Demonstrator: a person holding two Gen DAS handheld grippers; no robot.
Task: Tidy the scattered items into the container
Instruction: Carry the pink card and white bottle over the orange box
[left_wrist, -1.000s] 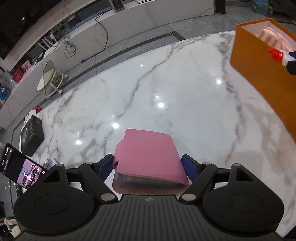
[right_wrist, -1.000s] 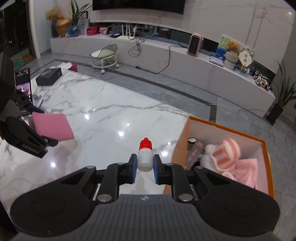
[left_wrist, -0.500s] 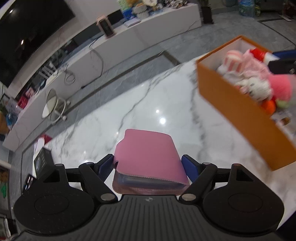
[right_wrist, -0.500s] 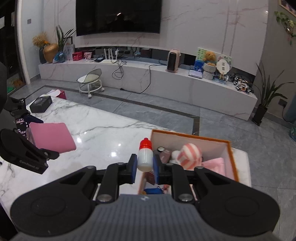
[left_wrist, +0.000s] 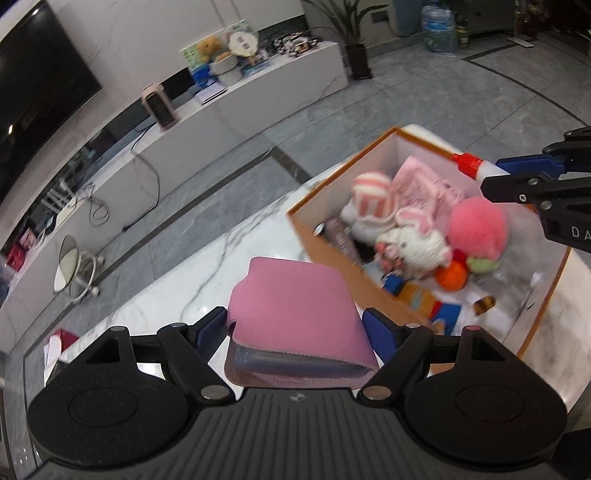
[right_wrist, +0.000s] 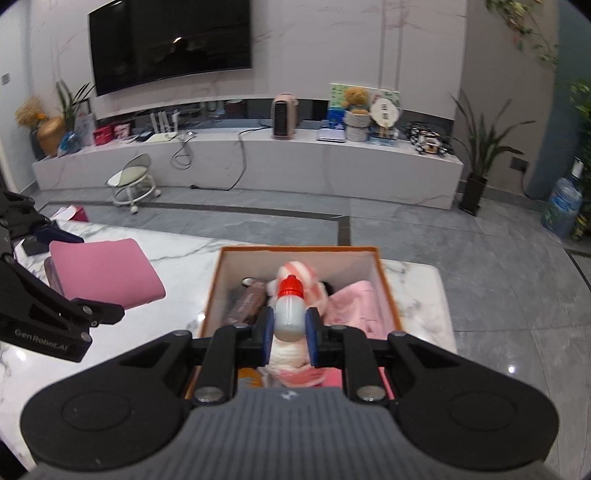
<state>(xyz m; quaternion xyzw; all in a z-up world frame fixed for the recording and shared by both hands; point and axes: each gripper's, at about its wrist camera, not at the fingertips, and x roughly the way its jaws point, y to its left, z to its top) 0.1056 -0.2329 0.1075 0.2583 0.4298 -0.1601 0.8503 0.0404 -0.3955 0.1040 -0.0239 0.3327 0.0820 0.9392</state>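
Note:
My left gripper (left_wrist: 295, 328) is shut on a pink wallet (left_wrist: 295, 306) and holds it above the marble table, just left of the orange box (left_wrist: 332, 254). The wallet also shows in the right wrist view (right_wrist: 103, 273). My right gripper (right_wrist: 290, 325) is shut on a small white bottle with a red cap (right_wrist: 290, 310) and holds it over the open orange box (right_wrist: 212, 291). The bottle also shows in the left wrist view (left_wrist: 476, 168). The box holds plush toys (left_wrist: 476, 225), pink cloth and several small items.
The white marble table (left_wrist: 207, 291) carries the box near its right end (right_wrist: 424, 295). Beyond it are a grey tiled floor, a low white TV bench (right_wrist: 295, 166), a small stool (right_wrist: 135, 181) and a potted plant (right_wrist: 476, 166).
Both grippers have risen and moved toward the box. The bottle went from beside the box to above its inside. The wallet went from mid-table to the box's left wall.

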